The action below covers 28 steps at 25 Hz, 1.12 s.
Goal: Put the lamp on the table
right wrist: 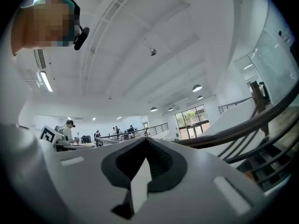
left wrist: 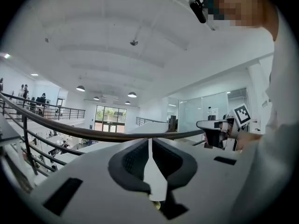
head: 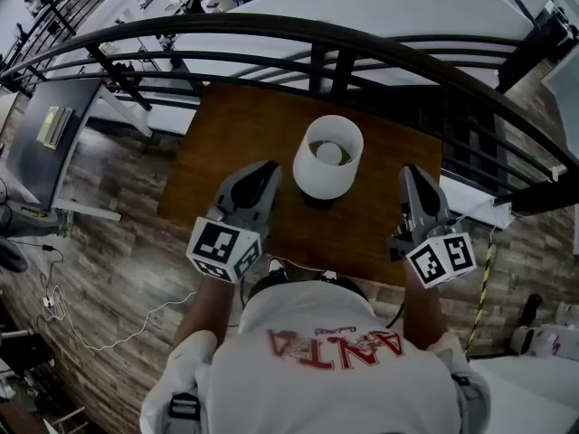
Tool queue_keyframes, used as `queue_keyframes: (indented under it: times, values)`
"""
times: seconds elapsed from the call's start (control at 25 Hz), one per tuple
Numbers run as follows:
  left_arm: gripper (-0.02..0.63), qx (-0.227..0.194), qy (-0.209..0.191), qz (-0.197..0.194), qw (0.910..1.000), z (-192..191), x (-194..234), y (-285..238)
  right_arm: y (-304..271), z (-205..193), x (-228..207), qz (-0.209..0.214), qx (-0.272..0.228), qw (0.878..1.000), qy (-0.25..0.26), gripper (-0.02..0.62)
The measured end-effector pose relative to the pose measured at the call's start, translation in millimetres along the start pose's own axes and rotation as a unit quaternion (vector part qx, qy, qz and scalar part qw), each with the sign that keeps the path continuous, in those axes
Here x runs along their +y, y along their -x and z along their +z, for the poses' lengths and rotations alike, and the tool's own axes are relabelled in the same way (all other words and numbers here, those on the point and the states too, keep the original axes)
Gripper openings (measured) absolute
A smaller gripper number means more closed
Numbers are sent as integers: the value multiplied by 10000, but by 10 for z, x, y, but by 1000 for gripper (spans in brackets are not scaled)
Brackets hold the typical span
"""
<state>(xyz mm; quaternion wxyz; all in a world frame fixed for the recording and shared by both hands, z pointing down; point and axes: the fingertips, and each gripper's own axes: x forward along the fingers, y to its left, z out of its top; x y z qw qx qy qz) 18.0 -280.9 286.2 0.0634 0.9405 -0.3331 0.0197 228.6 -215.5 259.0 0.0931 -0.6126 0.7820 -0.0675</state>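
Lamp [head: 327, 156] stands on table [head: 226, 143], shade hiding most of its base.

— What do we see of the lamp [head: 327, 156]?
— We look down on a table lamp with a white drum shade. Through its open top we make out a pale round bulb, and a dark base shows under the shade's lower edge. It stands upright, near the centre of the frame.
— And the table [head: 226, 152]?
— We see a dark brown wooden top, rectangular, filling the middle of the frame. The lamp stands on it, around its middle and away from every edge.
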Motion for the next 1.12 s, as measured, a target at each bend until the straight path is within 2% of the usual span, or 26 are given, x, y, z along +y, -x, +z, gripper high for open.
queue_keyframes:
  times: [0.32, 0.68, 1.12]
  values:
    - [31, -243, -198, 108, 9994, 271, 78, 49, 133, 236, 15, -163, -145, 9992, 321, 2]
    - [31, -163, -341, -103, 9992, 219, -10, 39, 116, 164, 67, -72, -103, 9998, 157, 2]
    - [31, -76, -393, -253, 9989, 113, -31, -72, 101, 117, 74, -12, -103, 9996, 247, 2]
